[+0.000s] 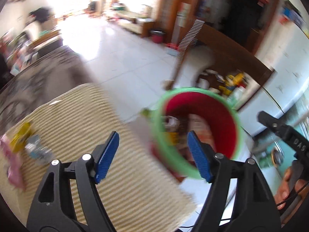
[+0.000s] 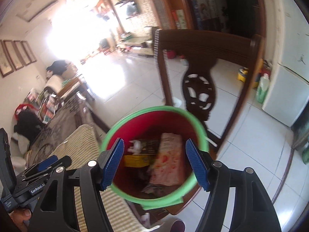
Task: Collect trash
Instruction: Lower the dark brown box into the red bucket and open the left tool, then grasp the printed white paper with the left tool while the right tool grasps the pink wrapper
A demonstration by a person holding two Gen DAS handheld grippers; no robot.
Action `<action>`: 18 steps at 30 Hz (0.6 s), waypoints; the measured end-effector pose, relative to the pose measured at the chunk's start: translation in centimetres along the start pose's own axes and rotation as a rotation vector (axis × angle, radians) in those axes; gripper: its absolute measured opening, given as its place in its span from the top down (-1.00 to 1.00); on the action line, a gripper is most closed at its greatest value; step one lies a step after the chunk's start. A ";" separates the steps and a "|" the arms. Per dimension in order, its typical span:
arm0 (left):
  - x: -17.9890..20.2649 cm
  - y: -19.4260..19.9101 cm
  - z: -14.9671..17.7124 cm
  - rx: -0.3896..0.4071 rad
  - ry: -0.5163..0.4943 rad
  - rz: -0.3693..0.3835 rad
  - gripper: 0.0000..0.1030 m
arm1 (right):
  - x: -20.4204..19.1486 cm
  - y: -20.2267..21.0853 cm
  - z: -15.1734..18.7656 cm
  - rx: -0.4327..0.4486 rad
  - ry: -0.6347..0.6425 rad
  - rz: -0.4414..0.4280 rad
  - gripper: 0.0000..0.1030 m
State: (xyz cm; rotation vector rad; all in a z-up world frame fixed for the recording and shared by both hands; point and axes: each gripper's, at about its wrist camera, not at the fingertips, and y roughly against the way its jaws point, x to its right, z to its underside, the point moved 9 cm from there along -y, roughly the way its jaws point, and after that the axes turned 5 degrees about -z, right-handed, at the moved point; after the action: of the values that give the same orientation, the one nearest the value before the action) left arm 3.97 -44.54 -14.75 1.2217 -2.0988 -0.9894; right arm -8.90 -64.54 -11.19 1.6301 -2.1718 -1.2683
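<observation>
Spread wide with nothing between them, the blue ribbed fingers [image 2: 114,162] of the right gripper [image 2: 154,162] frame the mouth of a round red bin with a light green rim [image 2: 174,119]. Seen from the right wrist, the bin sits directly ahead and below, its opening filling the gap between the two pads. Inside it lie a pink printed wrapper [image 2: 168,162], a yellow packet [image 2: 135,160] and a dark packet [image 2: 148,145], with a small white scrap [image 2: 136,146] beside them.

Equally spread and empty are the fingers [image 1: 108,154] of the left gripper [image 1: 154,154]. From the left wrist the same red bin [image 1: 218,116] appears ahead and to the right, its green rim passing behind the right-hand pad, while the left-hand pad stands over a beige striped mat [image 1: 125,154] that covers the counter [image 1: 58,77]. The view is blurred. On the mat, far to the left of the fingers and well apart from the bin, lie loose pieces of trash: a yellow wrapper [image 1: 21,135], a silvery grey wrapper [image 1: 36,150] and a pink wrapper [image 1: 10,164].

A dark carved wooden chair [image 2: 200,89] stands just behind the bin on the white tiled floor [image 2: 135,81]. At the right edge of the left wrist view, the other gripper's black body [image 1: 289,135] shows, with part of a hand [image 1: 287,189] holding it.
</observation>
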 end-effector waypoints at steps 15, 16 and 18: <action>-35.5 5.0 11.9 -0.028 0.657 -0.509 -0.37 | -15.9 -4.9 5.6 -0.132 0.202 -0.123 -0.29; -36.8 4.9 12.7 -0.046 0.683 -0.509 -0.37 | -16.5 -5.0 5.9 -0.133 0.203 -0.120 -0.29; -38.2 3.2 13.7 -0.129 0.694 -0.451 -0.37 | -17.7 -5.1 6.6 -0.138 0.204 -0.114 -0.29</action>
State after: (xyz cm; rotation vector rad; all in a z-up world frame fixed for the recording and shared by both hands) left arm 10.11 -5.14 -23.13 1.7046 -1.2368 -0.7095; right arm -1.81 -46.31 -12.63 1.7626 -1.8559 -1.1922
